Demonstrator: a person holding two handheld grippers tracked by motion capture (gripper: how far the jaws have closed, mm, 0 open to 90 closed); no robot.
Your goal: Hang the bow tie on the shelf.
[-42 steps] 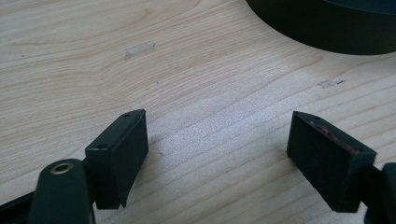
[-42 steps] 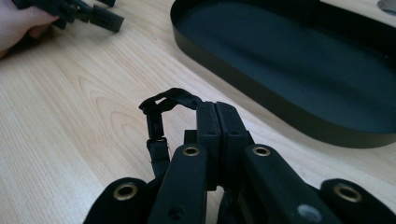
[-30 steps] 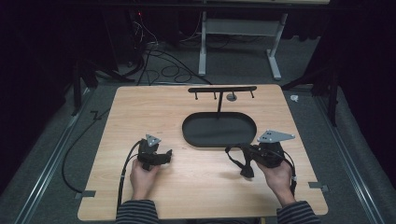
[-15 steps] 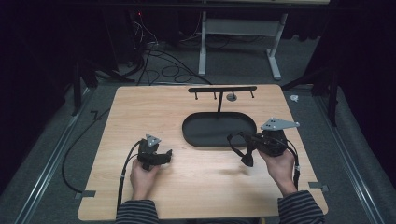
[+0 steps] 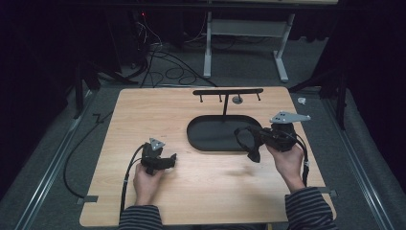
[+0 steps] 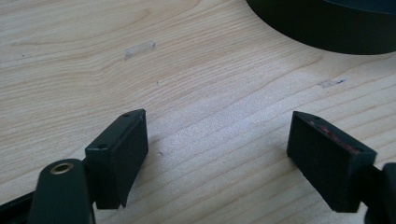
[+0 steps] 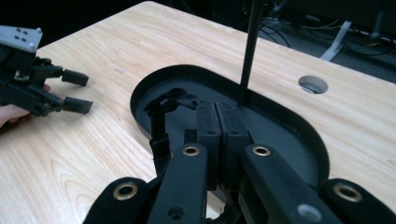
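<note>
Strap [image 5: 245,140], black and looped, hangs pinched in the closed right gripper [image 5: 256,142] over the oval tray's [image 5: 196,142] 3 o'clock edge, probably bound for the hook stand [image 5: 225,93] at 12 o'clock. The left gripper [image 5: 171,160] rests empty at 8 o'clock, jaws apart.

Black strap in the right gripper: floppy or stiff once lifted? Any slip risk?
Probably floppy: the black strap bends into a loop and droops beside the right gripper. Likely light, since a pinch at one spot seems to carry it. A slip looks unlikely with the jaws shut on it, but the free end may swing.
</note>
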